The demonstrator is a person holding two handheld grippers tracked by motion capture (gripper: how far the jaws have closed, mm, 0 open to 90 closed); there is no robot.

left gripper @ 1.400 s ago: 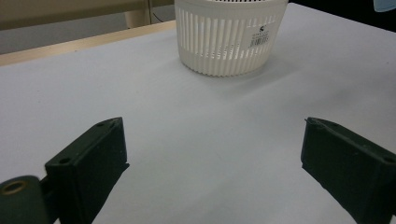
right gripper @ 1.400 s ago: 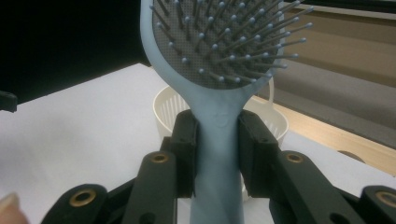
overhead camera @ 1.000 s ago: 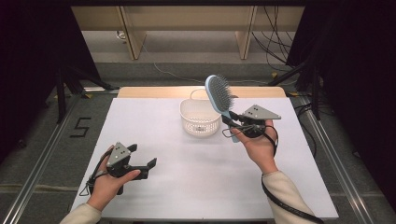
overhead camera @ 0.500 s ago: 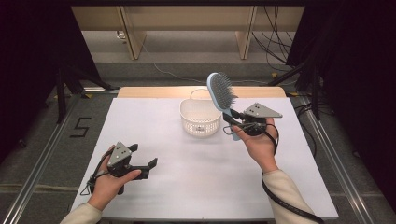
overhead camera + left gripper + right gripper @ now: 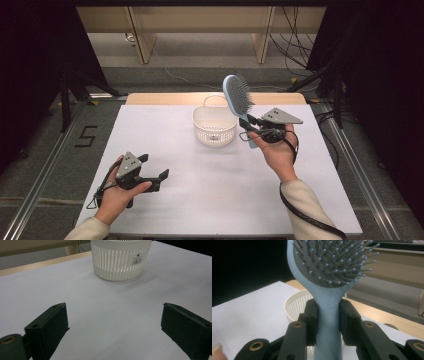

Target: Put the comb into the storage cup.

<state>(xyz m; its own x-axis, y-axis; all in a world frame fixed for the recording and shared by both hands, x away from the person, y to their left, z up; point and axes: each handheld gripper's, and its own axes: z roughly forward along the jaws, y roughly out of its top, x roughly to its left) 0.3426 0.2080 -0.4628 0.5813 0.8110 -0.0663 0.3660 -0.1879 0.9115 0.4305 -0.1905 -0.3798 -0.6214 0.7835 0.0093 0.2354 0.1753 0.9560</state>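
Pointing head-up, the hairbrush (image 5: 239, 100) stands near-vertical in the right hand-held gripper (image 5: 248, 131).

A dark numeral "5" (image 5: 87, 135) is marked on the grey floor (image 5: 50, 150) to the left of the table, near its far left corner, and it reads plainly in the high view. The white basket (image 5: 120, 262) at the far middle of the table carries a small white sticker (image 5: 136, 259) on its slatted wall, with a barcode and a few lines of tiny print. That print is too small to read in the left gripper view and is only a dark speck in the high view.
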